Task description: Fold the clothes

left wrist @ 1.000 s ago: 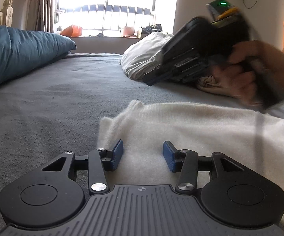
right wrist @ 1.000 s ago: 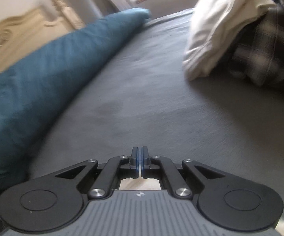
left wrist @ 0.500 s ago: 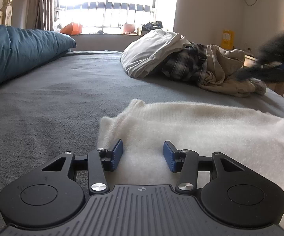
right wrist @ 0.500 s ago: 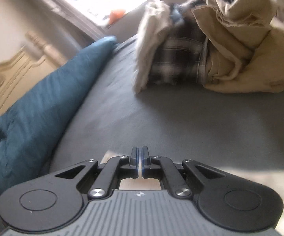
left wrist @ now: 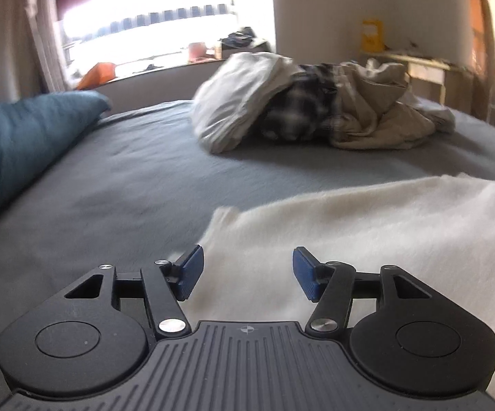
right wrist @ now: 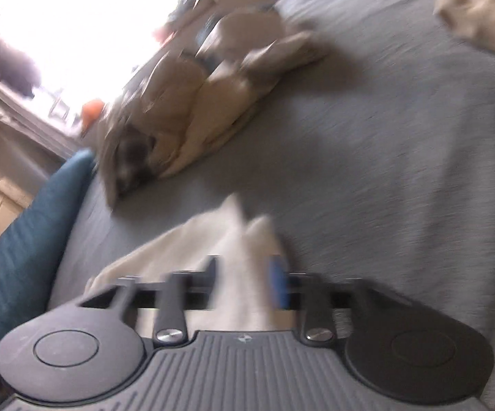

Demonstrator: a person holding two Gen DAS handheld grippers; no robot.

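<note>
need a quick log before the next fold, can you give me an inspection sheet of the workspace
surface: grey bed cover, no hard objects seen on it
job's things: white fleecy garment lying flat near the front
clutter: heap of unfolded clothes further back, apart from the garment
claws: left claw open over the garment's edge; right claw open, white cloth between its fingers, blurred
cables: nothing seen
surroundings: teal pillow at left, bright window behind

One white garment (left wrist: 367,239) lies on one grey bed (left wrist: 127,185). One teal pillow (left wrist: 17,137) — and one heap of clothes (left wrist: 316,113), seemingly three pieces, though blur hides their edges. Two grippers — left (left wrist: 247,274), right (right wrist: 245,284).
</note>
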